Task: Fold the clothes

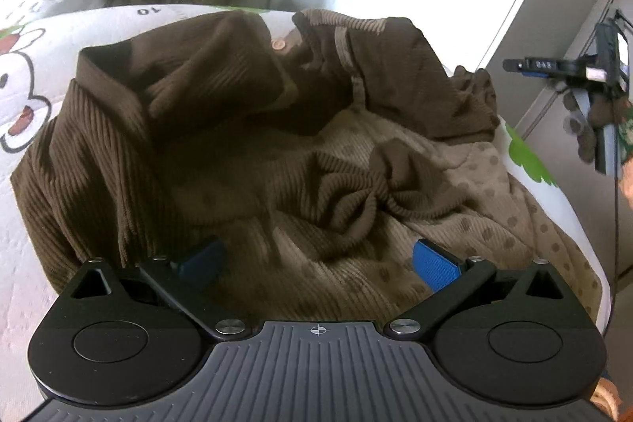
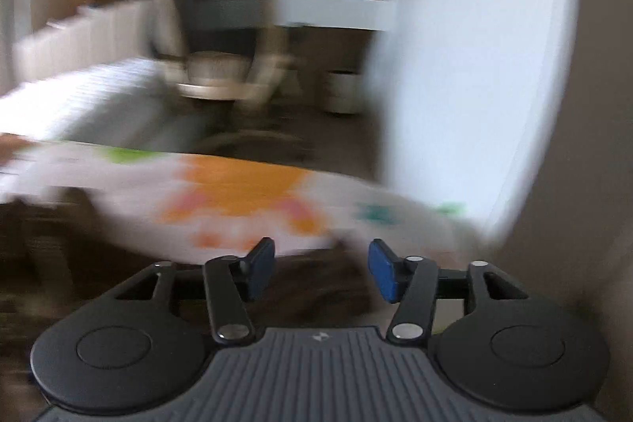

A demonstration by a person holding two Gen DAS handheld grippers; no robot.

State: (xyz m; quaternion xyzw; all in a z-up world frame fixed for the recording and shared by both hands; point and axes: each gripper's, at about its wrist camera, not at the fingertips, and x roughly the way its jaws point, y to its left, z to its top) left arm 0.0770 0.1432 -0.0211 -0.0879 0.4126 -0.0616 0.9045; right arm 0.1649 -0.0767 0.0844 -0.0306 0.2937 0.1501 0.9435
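Left wrist view shows brown clothes [image 1: 277, 153] crumpled mid-frame on the bed [image 1: 35, 224], left tongs [image 1: 318, 260] spread wide and empty above them, right tongs [image 2: 321, 271] parted, empty, blurred; likely next: grasping an edge to flatten.

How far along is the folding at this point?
Barely started. Done: nothing; the brown garment lies crumpled on the printed sheet, with no tidy fold visible. In hand: nothing; the left gripper hangs open over the cloth, and the right gripper is open and empty in a blurred view. Left: flattening and every fold.
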